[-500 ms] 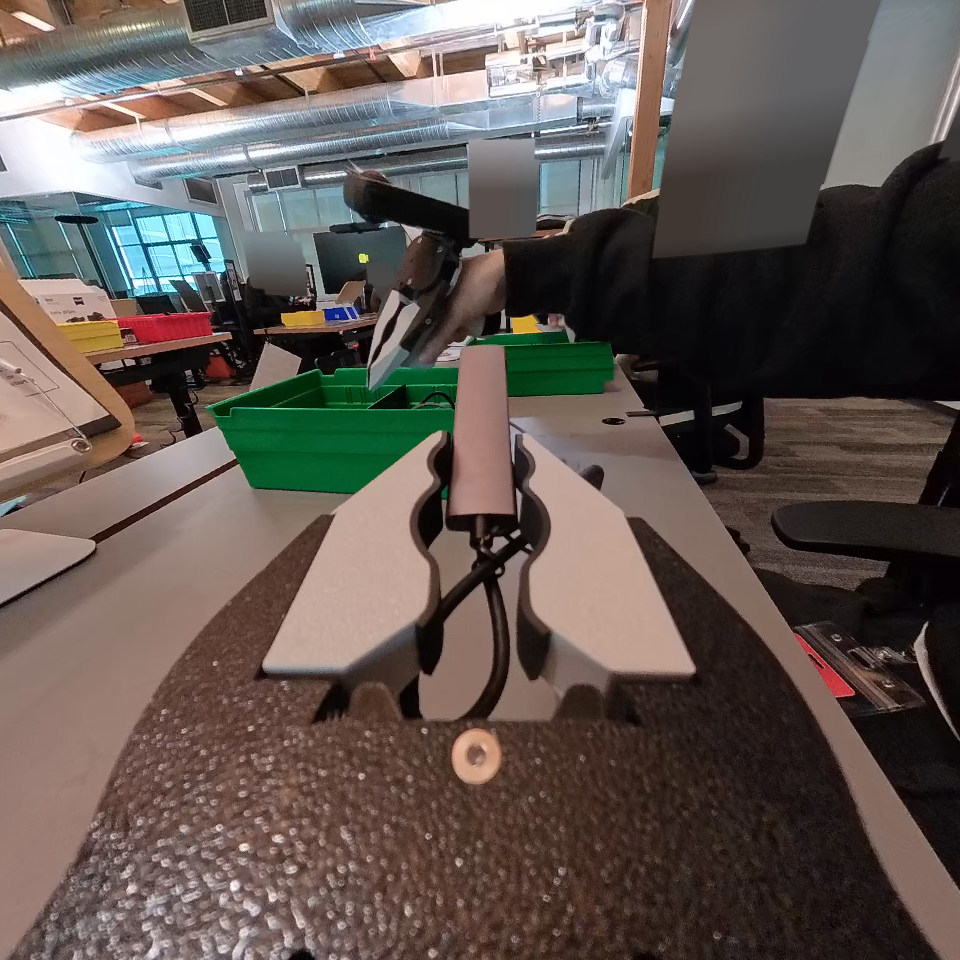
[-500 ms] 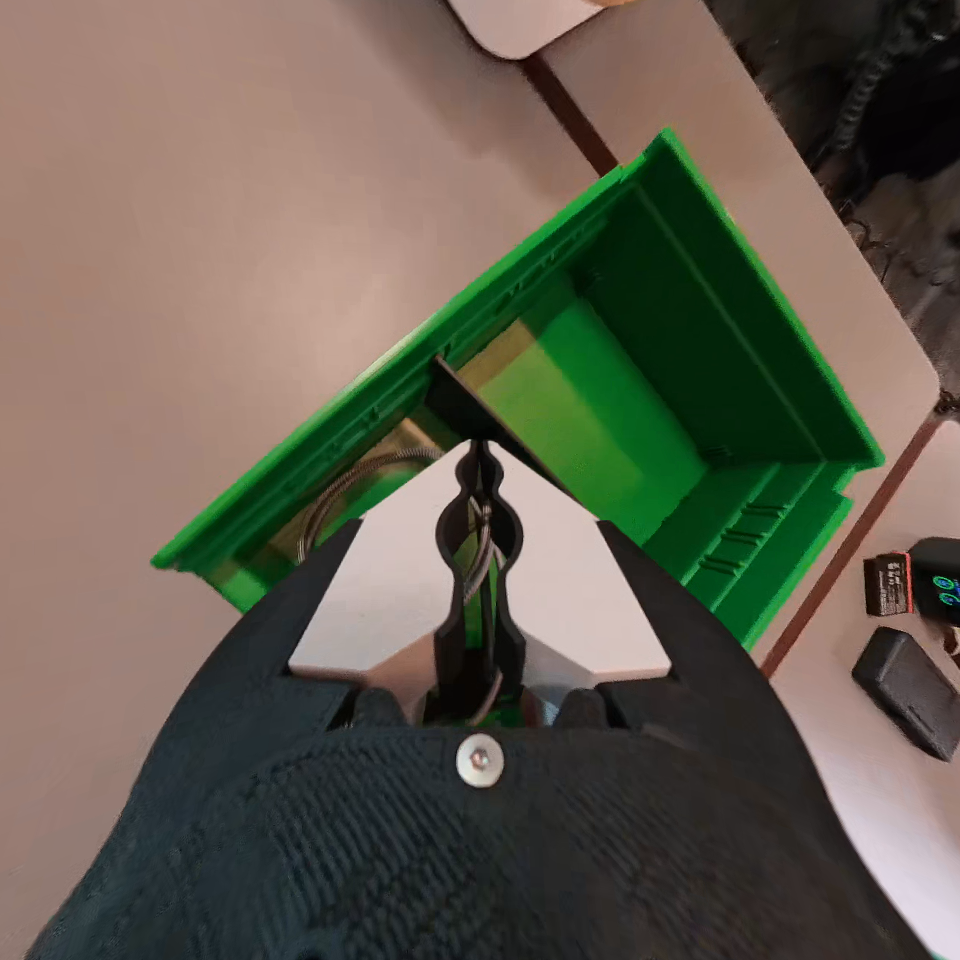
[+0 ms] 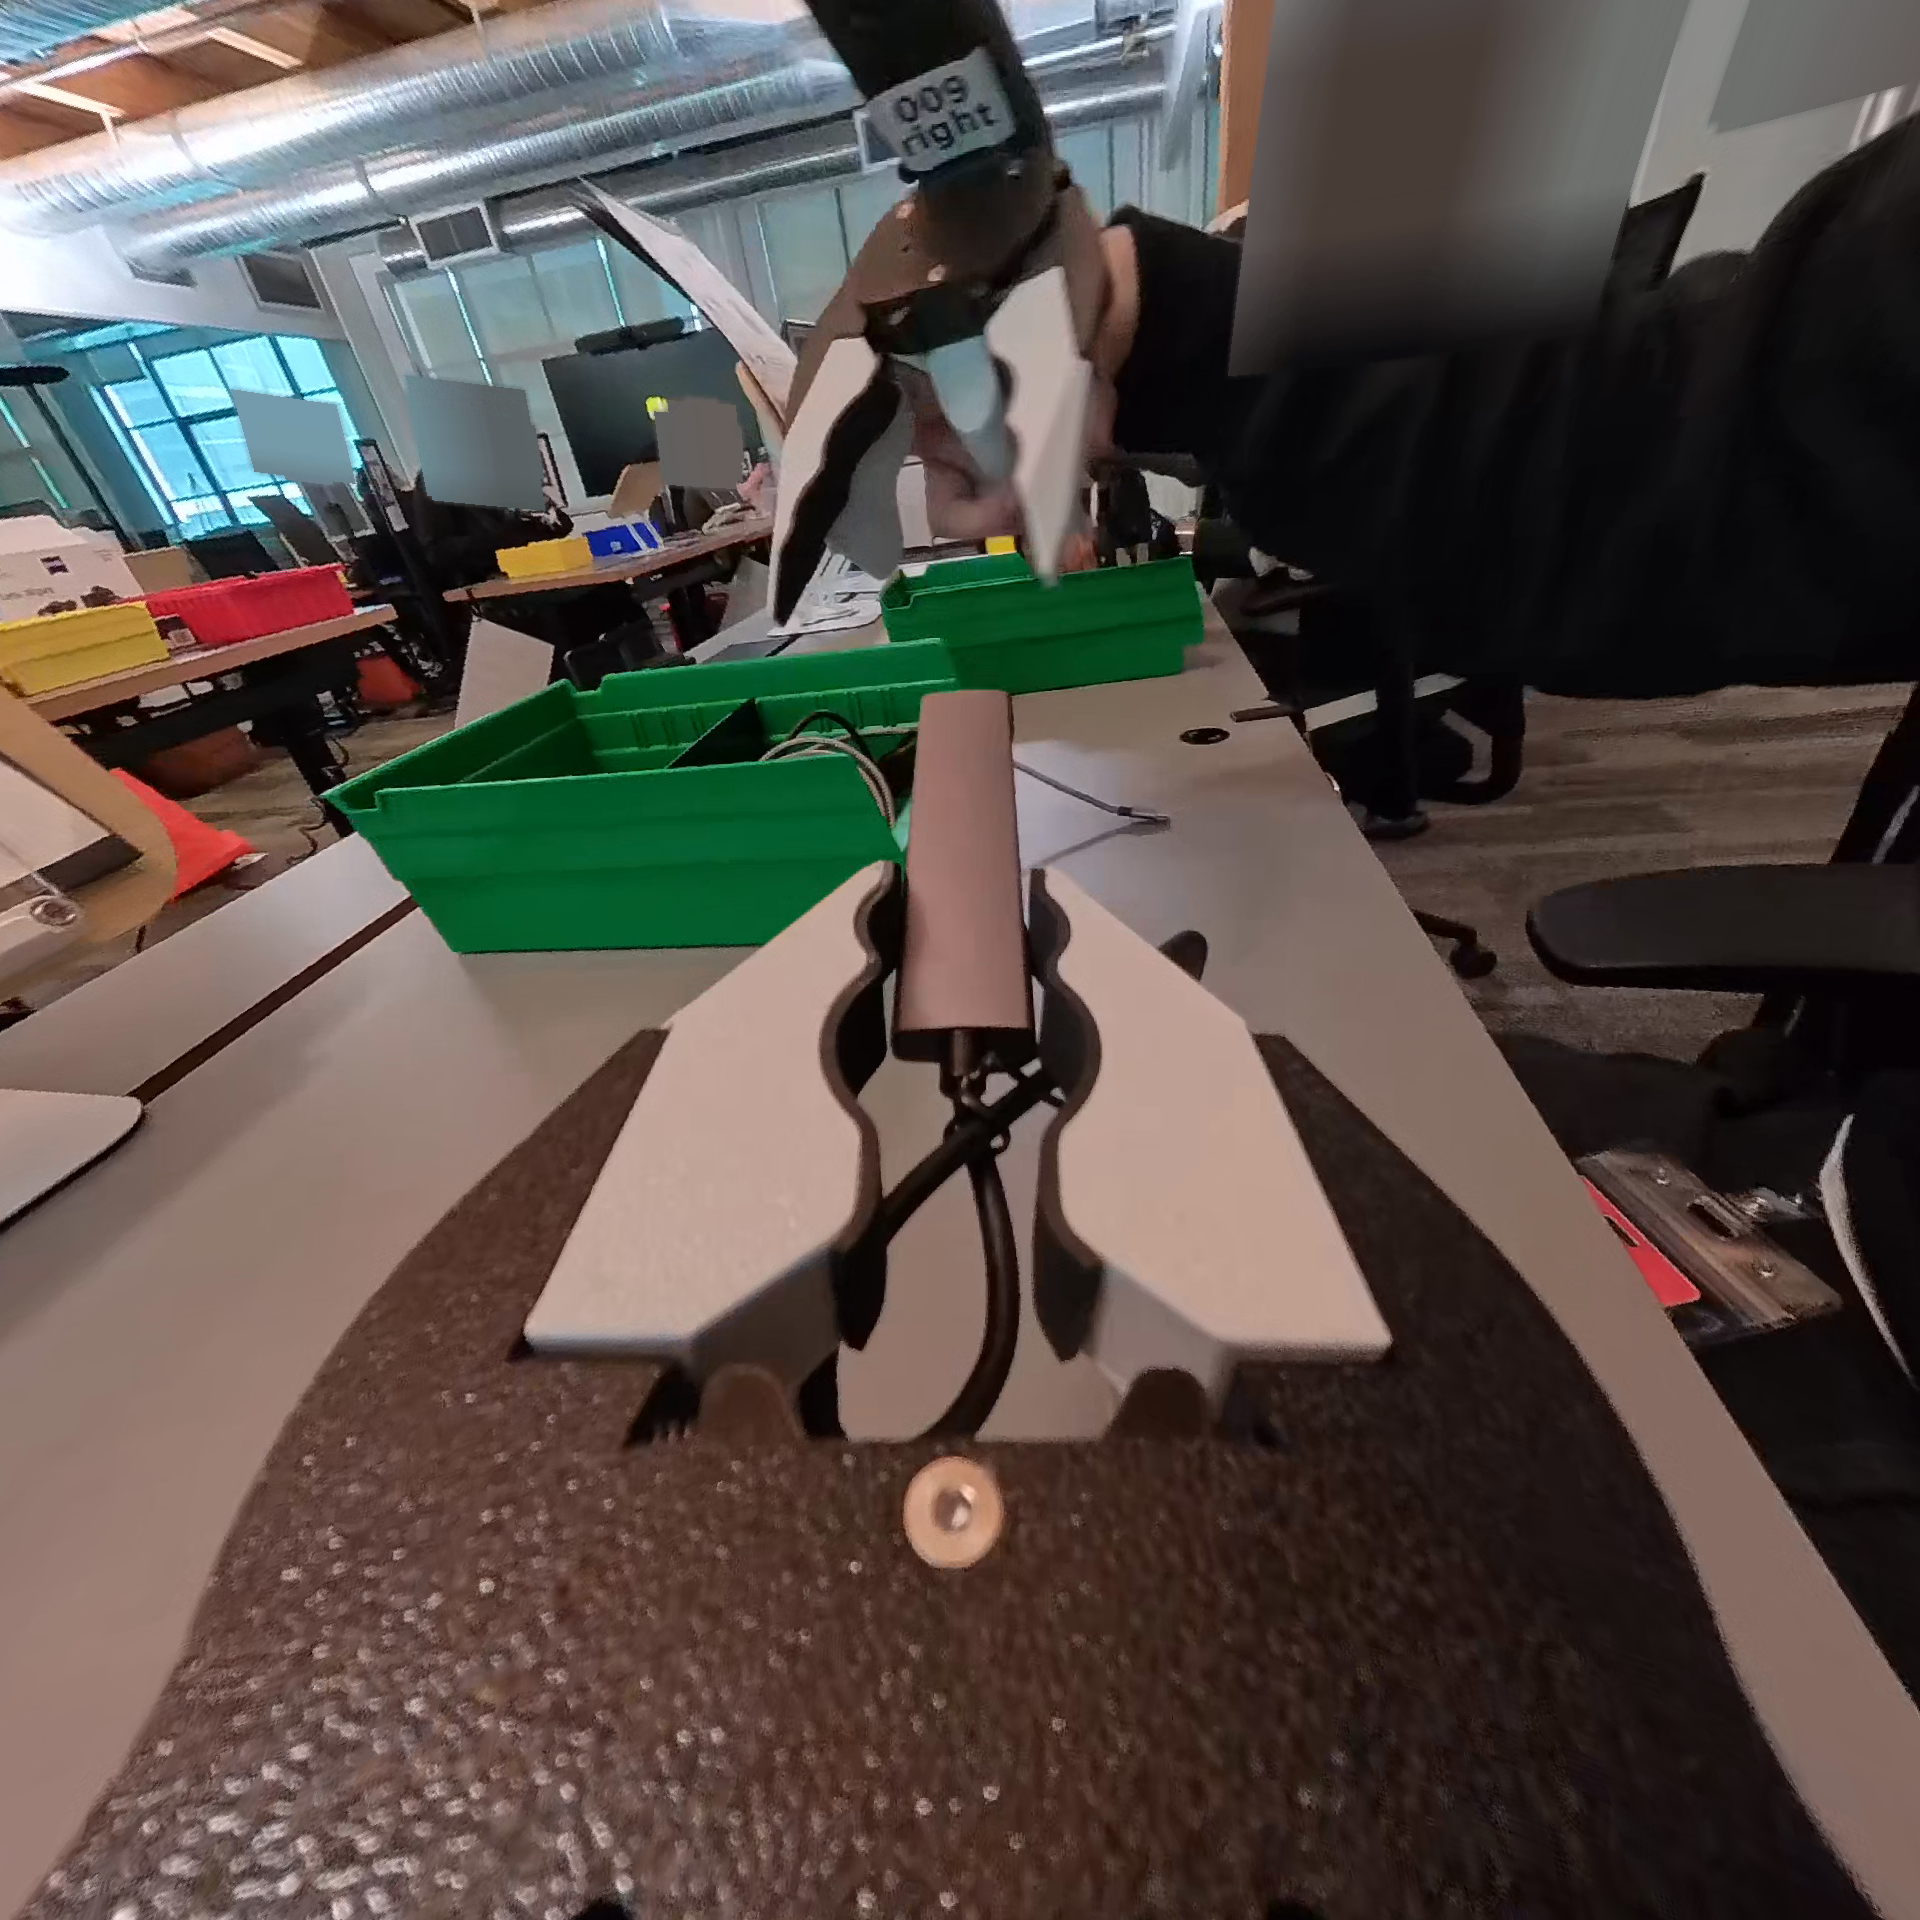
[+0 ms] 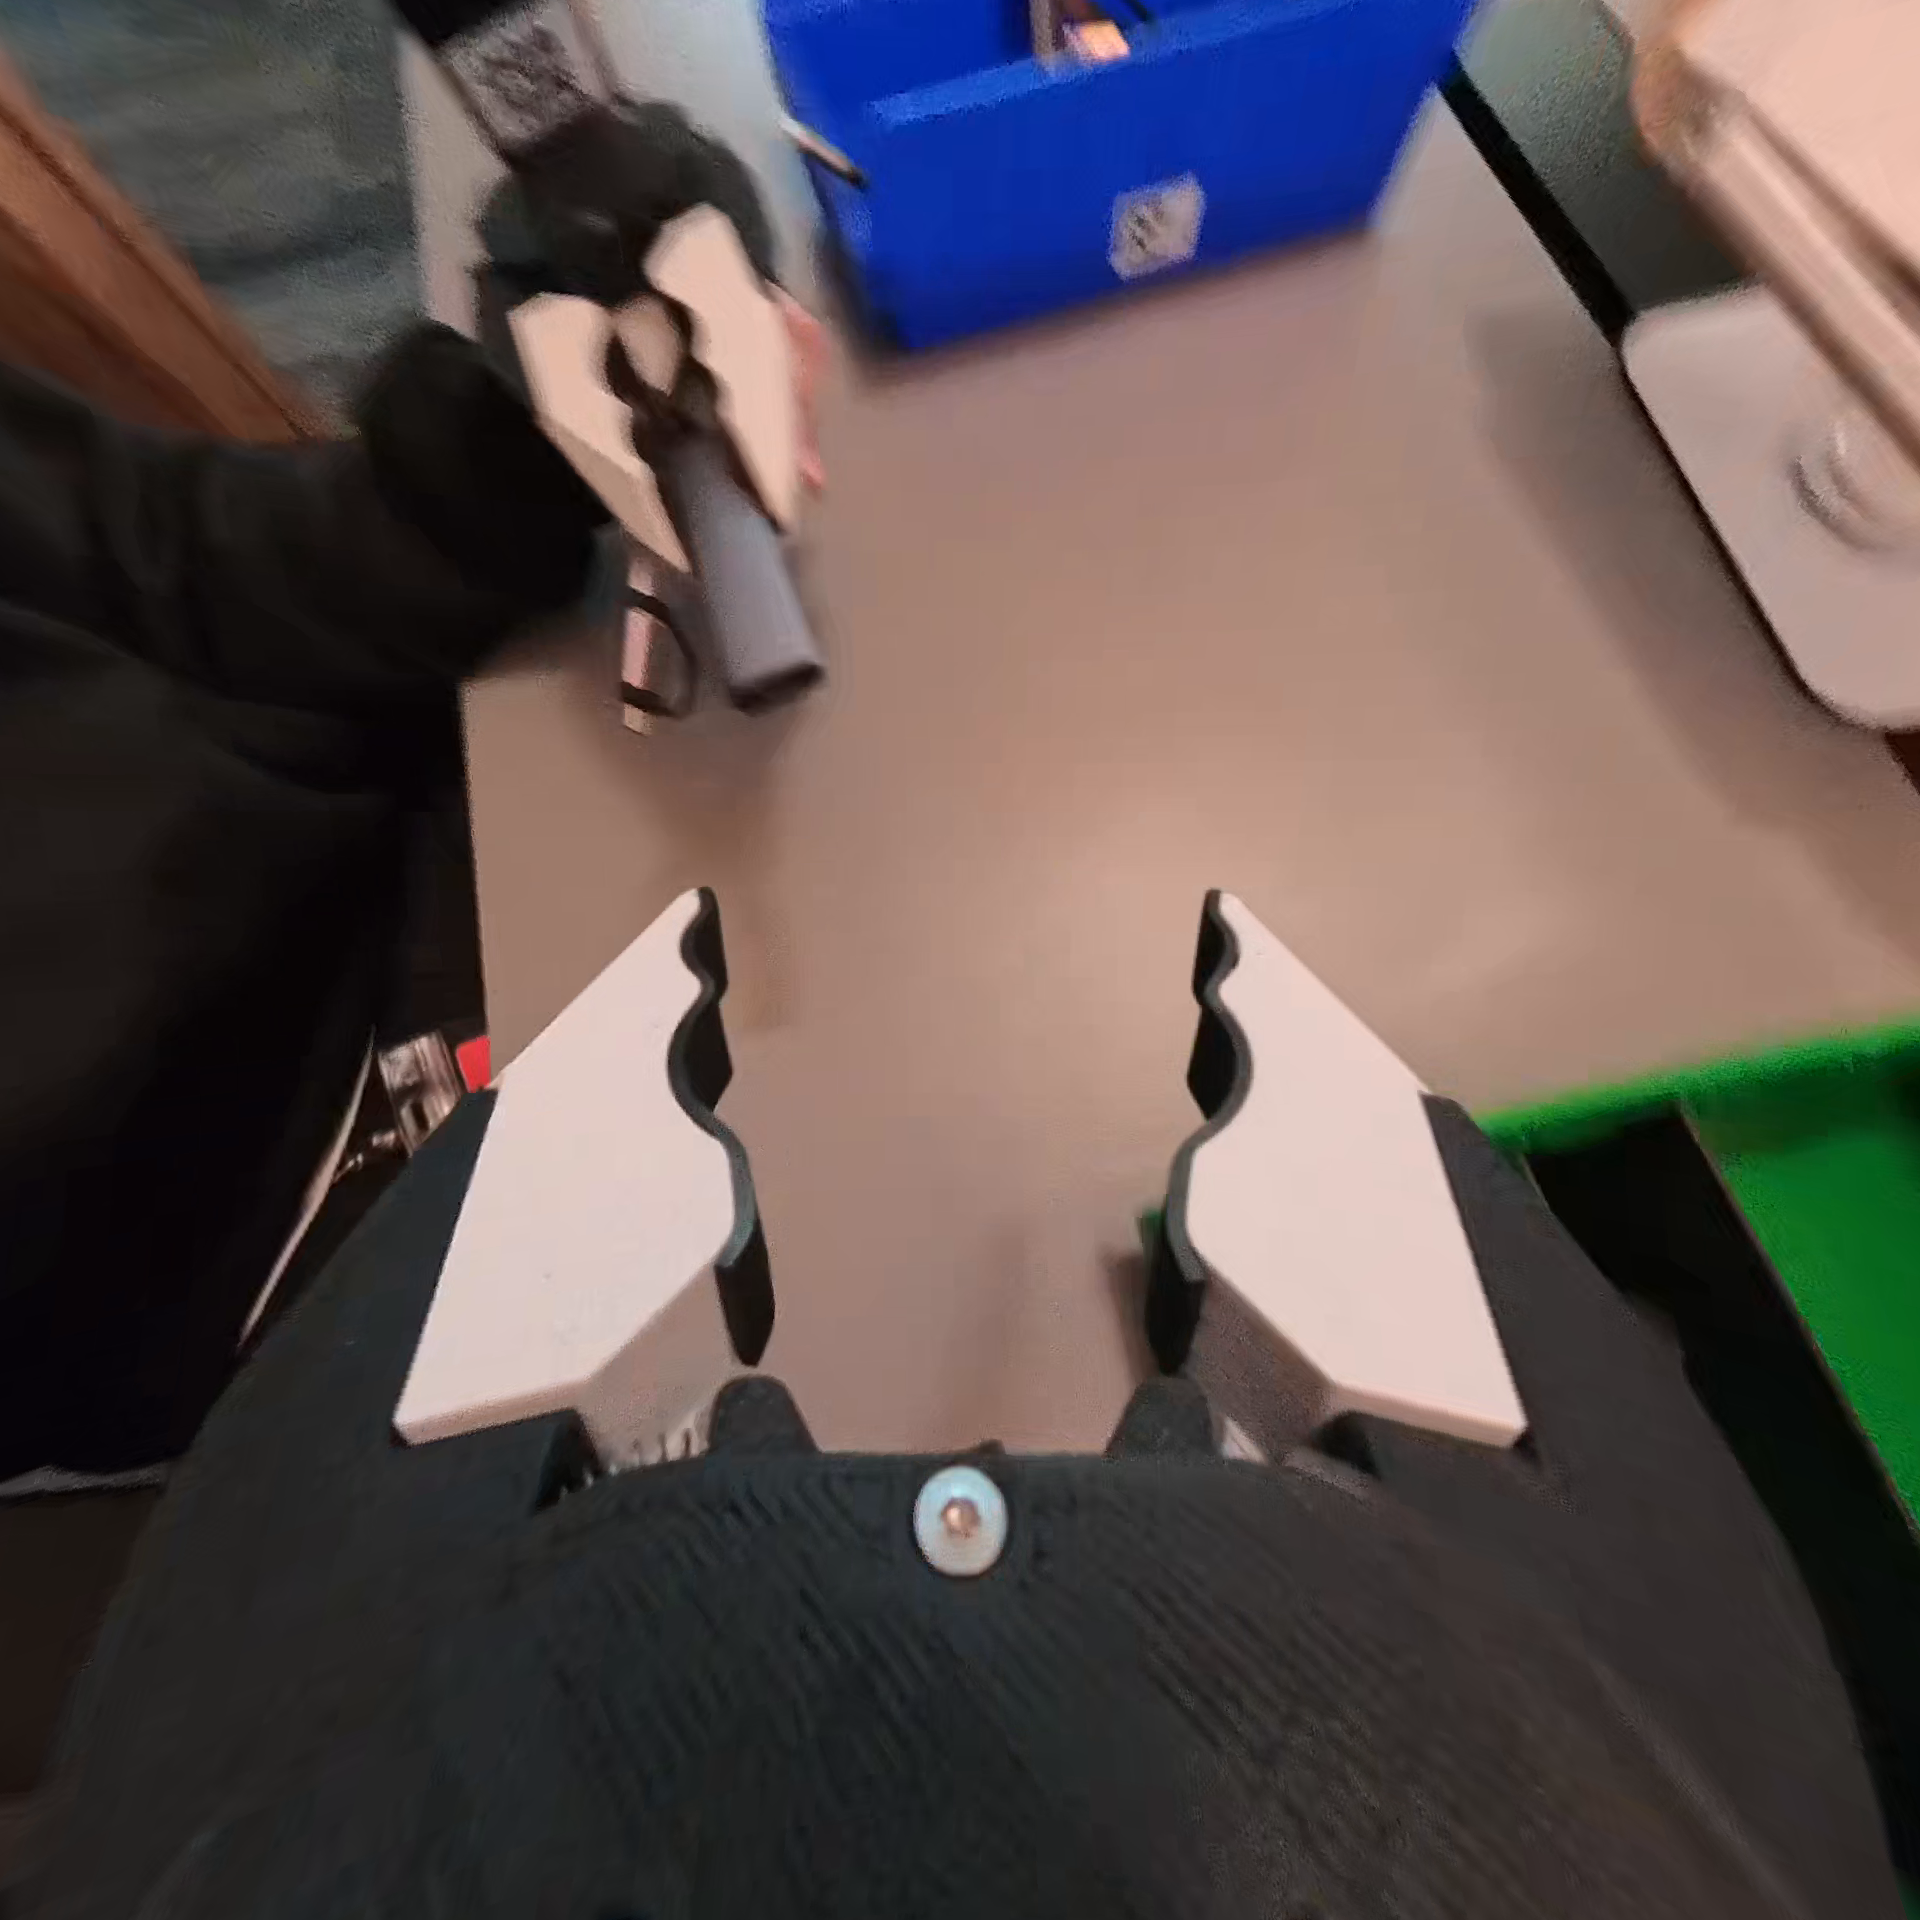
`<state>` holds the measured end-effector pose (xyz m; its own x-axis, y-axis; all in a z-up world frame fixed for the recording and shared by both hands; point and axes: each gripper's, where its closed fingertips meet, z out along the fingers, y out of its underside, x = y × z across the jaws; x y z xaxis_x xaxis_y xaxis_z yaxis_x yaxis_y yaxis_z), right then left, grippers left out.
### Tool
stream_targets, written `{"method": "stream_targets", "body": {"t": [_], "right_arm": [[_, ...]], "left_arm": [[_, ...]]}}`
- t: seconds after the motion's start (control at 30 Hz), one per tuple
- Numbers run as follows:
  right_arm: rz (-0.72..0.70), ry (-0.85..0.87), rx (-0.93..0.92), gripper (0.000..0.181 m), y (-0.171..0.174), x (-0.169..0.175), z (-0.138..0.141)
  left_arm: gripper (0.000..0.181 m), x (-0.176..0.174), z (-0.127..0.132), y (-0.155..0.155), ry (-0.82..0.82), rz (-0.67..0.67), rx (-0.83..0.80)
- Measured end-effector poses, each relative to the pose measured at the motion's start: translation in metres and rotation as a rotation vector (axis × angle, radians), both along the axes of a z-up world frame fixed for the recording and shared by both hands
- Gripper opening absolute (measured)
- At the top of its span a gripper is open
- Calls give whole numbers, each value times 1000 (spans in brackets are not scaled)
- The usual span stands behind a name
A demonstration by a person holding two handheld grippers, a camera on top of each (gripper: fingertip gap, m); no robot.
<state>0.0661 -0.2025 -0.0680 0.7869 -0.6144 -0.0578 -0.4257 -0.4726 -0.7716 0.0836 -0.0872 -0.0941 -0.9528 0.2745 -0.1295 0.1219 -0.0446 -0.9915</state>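
Since 0.5 s ago the right gripper (image 3: 914, 592) has come up out of the green bin (image 3: 623, 862) and let go of the thin wire it pinched — it now hangs in the air at 12 o'clock in the left wrist view, above and behind the bin. In its own view the green bin (image 4: 1787, 1195) has slid off to 4 o'clock, and the grey table (image 4: 1143, 644) fills the middle.

Right gripper (image 4: 956, 925): jaws spread wide, nothing between the 2 fingers, only bare tabletop behind the gap.

Left gripper (image 3: 961, 883): jaws nearly closed, clamped on a slim grey-brown bar (image 3: 961, 862) that sticks out fwd past the fingertips toward 12 o'clock. A black cable (image 3: 977, 1226) loops back from the bar's near end between the fingers. In the right wrist view the left gripper (image 4: 717, 520) sits at 10 o'clock, blurred, w/ the bar (image 4: 748, 592) pointing down toward the table; a black sleeve (image 4: 208, 675) runs in from 9 o'clock.

Green bin stands on the table just beyond the bar's tip, at 11 o'clock in the left view. It has a dark divider (image 3: 727, 732) inside, w/ thin wire (image 3: 831, 738) coiled over its right end. 1 strand of wire (image 3: 1091, 800) trails out onto the table at 1 o'clock. A 2nd green bin (image 3: 1039, 623) sits farther back.

Blue bin (image 4: 1091, 177) at 12 o'clock in the right view — far end of the table. Black office chair (image 3: 1714, 935) at 3 o'clock in the left view.
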Motion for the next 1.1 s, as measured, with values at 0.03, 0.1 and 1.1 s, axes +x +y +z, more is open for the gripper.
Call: {"method": "stream_targets", "body": {"t": [0.03,0.1,1.1], "right_arm": [[35,-70,11,91,18,-4,2],[94,-209,33,87,51,-10,2],[162,-311,235,22,119,-15,-13]], "left_arm": [[22,-2,1,0,2,-11,-4],[22,-7,5,1,16,-47,-25],[22,-30,8,8,-11,-178,-61]]}}
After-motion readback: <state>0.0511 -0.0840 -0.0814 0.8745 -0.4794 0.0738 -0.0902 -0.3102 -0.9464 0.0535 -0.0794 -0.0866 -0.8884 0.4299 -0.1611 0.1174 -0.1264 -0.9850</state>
